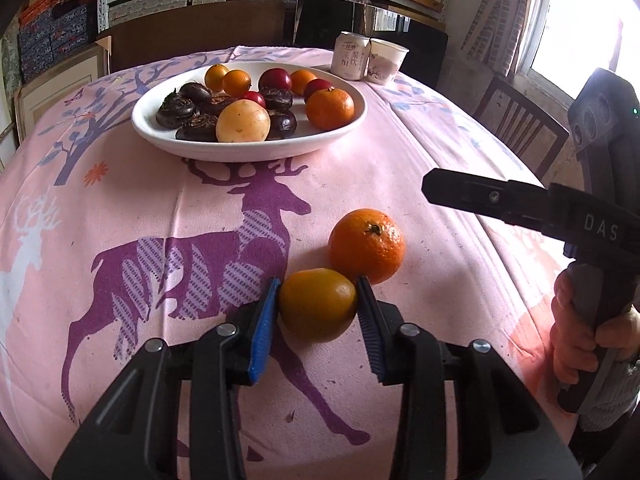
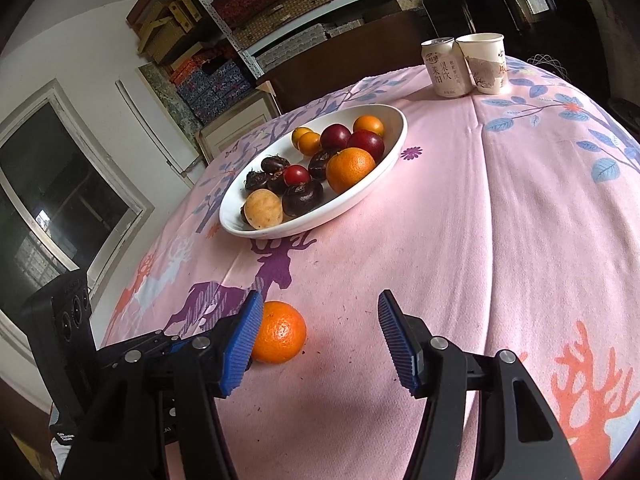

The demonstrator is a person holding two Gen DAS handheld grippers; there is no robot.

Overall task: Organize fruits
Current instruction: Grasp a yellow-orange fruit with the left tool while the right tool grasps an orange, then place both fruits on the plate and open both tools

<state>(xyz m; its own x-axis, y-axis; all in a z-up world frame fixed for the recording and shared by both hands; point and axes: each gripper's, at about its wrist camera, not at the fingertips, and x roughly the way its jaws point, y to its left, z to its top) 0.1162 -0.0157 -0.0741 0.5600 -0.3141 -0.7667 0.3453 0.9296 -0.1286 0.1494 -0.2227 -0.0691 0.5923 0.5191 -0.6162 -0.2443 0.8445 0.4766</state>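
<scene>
Item one: small fruit point(image 1: 318, 304), dull orange-yellow going greenish-brown at its sides, smooth and glossy skin, round. It sits between the blue ribbed pads of my left tongs point(image 1: 316, 308), which are clamped on it, one pad against each side, low over the pink tablecloth point(image 1: 420, 152).

Item two: mandarin point(image 1: 367, 245), bright orange, pebbled peel, dark green stem scar facing up. It lies on the cloth just beyond the held fruit and a little right of my left tongs, touching or nearly touching that fruit. Seen from my right tongs point(image 2: 320, 328), it sits just inside their left pad, partly hidden by it.

My right tongs stand apart with nothing gripped.

Item three: white oval dish point(image 1: 248, 152), well ahead of both tongs. Contents: one large mandarin, several small orange fruits, three dark red plums or similar, a cluster of dark brown water chestnuts, and one pale yellow speckled round fruit at the near rim.

Item four: drink can point(image 2: 445, 68) and paper cup point(image 2: 485, 62), side by side, touching, beyond the dish.
</scene>
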